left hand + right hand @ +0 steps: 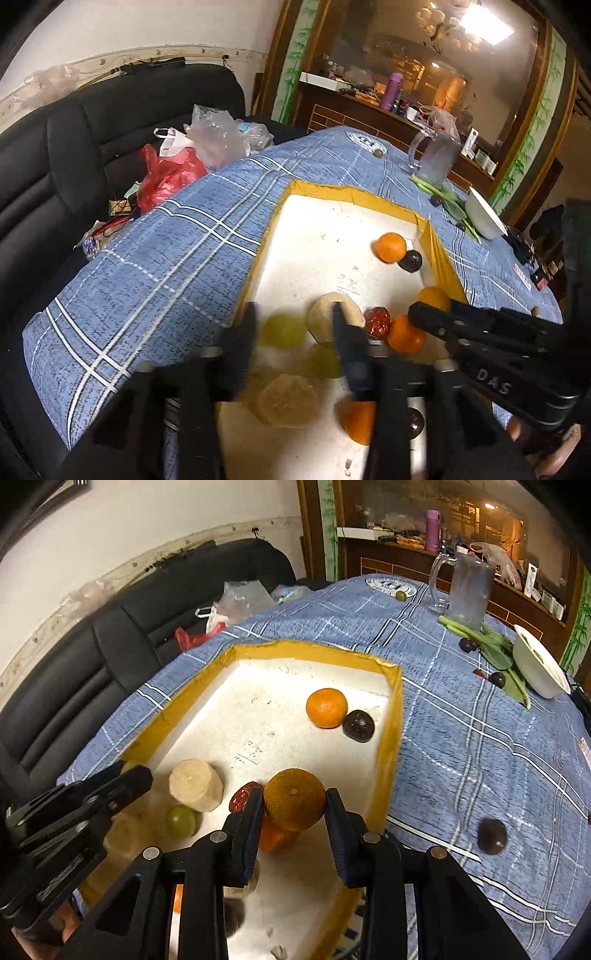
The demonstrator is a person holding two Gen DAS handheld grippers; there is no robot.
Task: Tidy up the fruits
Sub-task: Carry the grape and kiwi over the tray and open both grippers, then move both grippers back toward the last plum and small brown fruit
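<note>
A: Where's the fruit?
B: My right claw (294, 805) pinches a brownish orange (294, 798) over the yellow-walled tray (392, 760), near its right wall.
A: And your left claw (293, 328)?
B: Spread, empty — above a green grape (283, 329). Next, I'd judge: set the orange down gently.

A black sofa (74, 147) sits by the white wall (129, 26). Right of the sofa is a big mirror (424, 55) in a brown frame, showing a bright ceiling light (487, 26).
</note>
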